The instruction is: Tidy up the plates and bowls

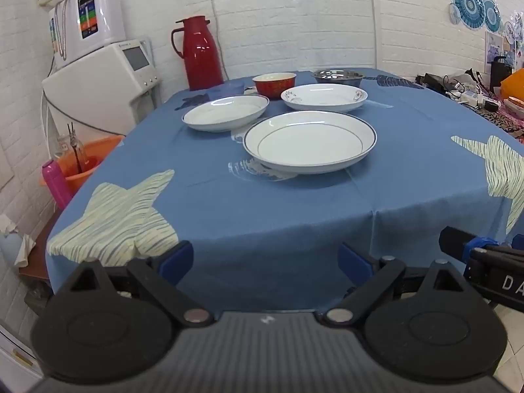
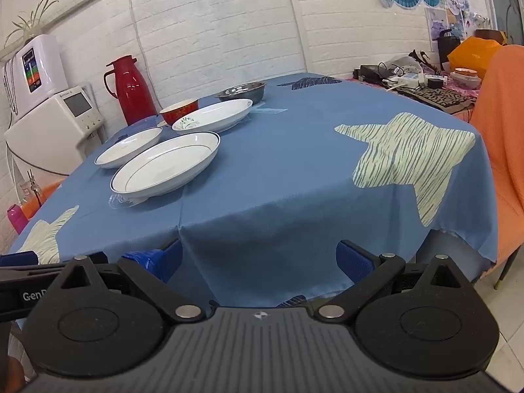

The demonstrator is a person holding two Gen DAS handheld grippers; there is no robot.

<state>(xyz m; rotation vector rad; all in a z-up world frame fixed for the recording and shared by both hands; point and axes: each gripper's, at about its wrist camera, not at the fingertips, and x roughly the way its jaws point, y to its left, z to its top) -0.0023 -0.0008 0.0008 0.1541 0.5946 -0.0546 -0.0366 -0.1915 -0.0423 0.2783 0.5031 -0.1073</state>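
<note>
Both hand-held grippers hung off the near edge of the worktop, jaws spread wide, holding nothing. Left hand-held gripper faced the nearest plate almost straight ahead. From the right hand-held gripper the same plate lay ahead and well left. Judged left nearer. Other plates and bowls sat beyond, toward the far edge.

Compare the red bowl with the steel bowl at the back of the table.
The red bowl is glossy red outside with a pale inside; the steel bowl is bare grey metal. The red bowl looks narrower with steeper walls, the steel bowl wider and shallower. The red bowl sits behind the blue-rimmed plate, the steel bowl behind the floral plate. Both stand upright and look empty.
</note>
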